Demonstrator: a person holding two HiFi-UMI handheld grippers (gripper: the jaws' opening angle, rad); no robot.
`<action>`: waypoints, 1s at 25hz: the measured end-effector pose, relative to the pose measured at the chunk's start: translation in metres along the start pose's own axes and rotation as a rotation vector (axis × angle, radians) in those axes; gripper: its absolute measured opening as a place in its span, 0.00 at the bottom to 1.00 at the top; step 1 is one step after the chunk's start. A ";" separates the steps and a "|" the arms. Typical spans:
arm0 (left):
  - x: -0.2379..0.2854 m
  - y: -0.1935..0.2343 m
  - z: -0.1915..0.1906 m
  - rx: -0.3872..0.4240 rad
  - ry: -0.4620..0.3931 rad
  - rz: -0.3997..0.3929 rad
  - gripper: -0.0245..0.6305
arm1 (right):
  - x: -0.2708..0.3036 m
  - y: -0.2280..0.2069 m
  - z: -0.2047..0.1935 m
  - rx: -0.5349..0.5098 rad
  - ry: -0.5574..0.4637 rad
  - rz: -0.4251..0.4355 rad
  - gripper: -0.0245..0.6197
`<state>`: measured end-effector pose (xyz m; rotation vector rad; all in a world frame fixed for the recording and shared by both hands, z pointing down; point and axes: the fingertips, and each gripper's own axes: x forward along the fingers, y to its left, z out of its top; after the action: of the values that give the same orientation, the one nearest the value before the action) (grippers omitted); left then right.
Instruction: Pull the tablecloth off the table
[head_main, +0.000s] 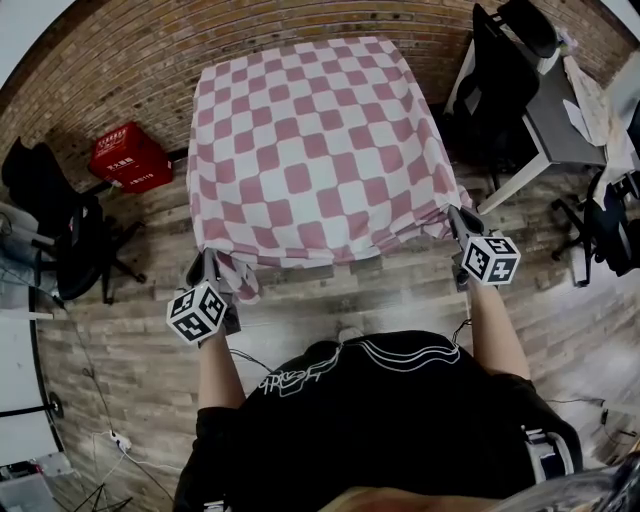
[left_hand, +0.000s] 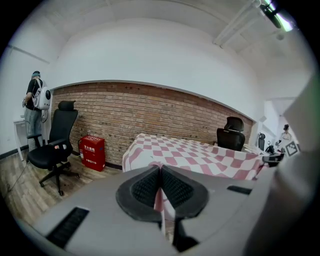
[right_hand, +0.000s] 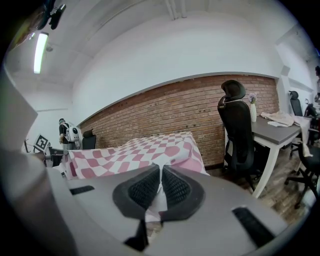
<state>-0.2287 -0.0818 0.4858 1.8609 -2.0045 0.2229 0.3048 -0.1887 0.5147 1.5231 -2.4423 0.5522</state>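
Note:
A pink and white checked tablecloth (head_main: 315, 150) covers the table against the brick wall, and its near edge is drawn toward me. My left gripper (head_main: 213, 268) is shut on the cloth's near left corner, with cloth (left_hand: 159, 200) pinched between the black pads. On the other side my right gripper (head_main: 459, 228) is shut on the near right corner, and cloth (right_hand: 159, 196) shows in the slit between its pads. The rest of the tablecloth (left_hand: 200, 155) (right_hand: 140, 152) lies spread over the tabletop in both gripper views.
A red box (head_main: 130, 157) stands on the floor left of the table. Black office chairs are at the left (head_main: 60, 225) and right (head_main: 500, 85). A grey desk (head_main: 560, 125) stands at the right. A person (left_hand: 35, 107) stands far off at the left wall. The floor is wood planks.

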 end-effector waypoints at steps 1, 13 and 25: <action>-0.003 -0.001 0.000 0.000 0.001 -0.001 0.05 | -0.003 0.000 0.000 0.004 -0.003 0.002 0.04; -0.017 0.003 0.019 -0.006 0.031 -0.008 0.05 | -0.022 0.011 0.010 0.036 -0.013 -0.018 0.04; -0.028 0.013 0.035 -0.028 0.054 -0.027 0.05 | -0.032 0.036 0.035 0.024 -0.007 -0.037 0.04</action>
<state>-0.2469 -0.0674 0.4453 1.8437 -1.9358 0.2333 0.2869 -0.1631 0.4638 1.5789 -2.4160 0.5718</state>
